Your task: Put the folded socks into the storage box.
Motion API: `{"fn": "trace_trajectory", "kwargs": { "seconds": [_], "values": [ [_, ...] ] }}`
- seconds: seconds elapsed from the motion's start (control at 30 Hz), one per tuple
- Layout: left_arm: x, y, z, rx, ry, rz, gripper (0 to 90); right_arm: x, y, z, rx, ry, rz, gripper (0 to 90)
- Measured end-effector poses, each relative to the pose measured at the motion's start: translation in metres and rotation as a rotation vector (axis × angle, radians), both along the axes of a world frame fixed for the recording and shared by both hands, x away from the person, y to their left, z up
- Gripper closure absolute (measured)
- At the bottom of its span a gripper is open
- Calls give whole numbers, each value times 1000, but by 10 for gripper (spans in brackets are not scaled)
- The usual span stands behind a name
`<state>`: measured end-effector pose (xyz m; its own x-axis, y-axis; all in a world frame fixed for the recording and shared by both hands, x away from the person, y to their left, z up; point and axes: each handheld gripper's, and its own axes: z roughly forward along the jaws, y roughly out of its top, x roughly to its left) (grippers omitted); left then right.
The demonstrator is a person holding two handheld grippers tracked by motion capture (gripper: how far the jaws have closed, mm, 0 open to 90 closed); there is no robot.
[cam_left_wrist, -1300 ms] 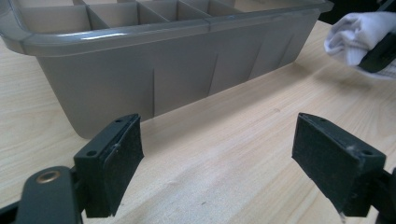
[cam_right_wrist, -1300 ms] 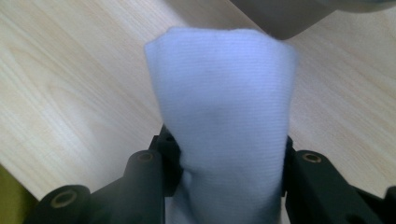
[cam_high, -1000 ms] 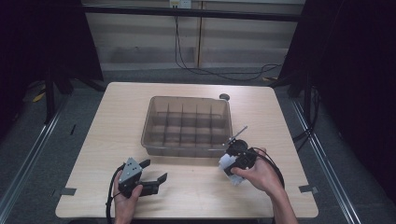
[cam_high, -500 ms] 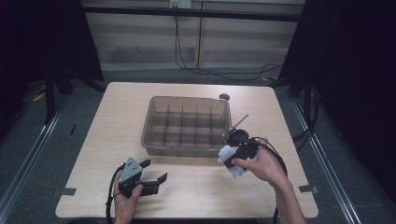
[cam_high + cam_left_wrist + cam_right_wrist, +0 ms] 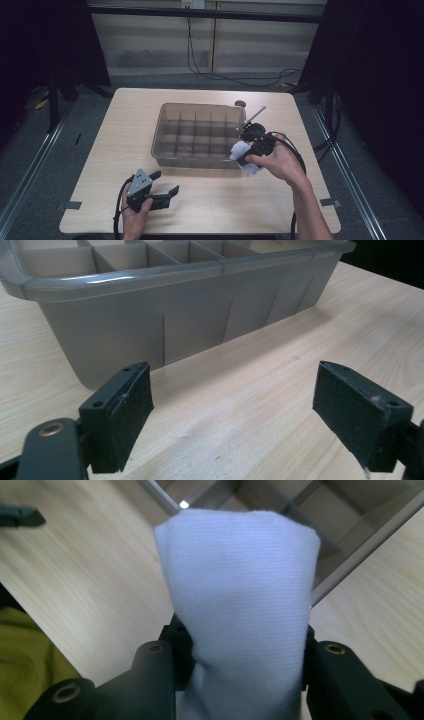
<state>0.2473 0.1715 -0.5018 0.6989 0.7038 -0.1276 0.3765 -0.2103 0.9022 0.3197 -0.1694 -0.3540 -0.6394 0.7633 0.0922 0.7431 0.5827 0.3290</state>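
A folded white cloth (image 5: 240, 605) stands up between the jaws of my right gripper (image 5: 246, 156), which is shut on it. In the high view the white cloth (image 5: 239, 149) hangs over the front right corner of a grey divided bin (image 5: 165, 142). My left gripper (image 5: 165, 184) rests on the table near the front edge, in front of the bin's left part. Its jaws stand wide apart and open, nothing between the pads (image 5: 127, 407). The left gripper view looks at the bin's front wall (image 5: 200, 320).
The bin (image 5: 345, 535) holds several bare compartments. A small dark round object (image 5: 240, 104) lies just behind the bin's back right corner. The wooden table (image 5: 300, 125) has bare stretches around the bin. Cables trail from both grippers toward the front edge.
My right gripper has risen with the white cloth and moved back toward the bin's front right corner. The left gripper has stayed where it was.
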Motion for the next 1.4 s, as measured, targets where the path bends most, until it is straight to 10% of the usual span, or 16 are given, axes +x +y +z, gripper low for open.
{"fn": "trace_trajectory", "kwargs": {
  "seconds": [0.63, 1.4],
  "values": [
    [0, 0, 0, -7, -5, 1, 159, 45, 5, 3, 7, 9, -55, 599],
    [0, 3, 0, -22, -4, 1, 159, 79, 19, -34, -27, 77, -170, 589]
  ]
}}
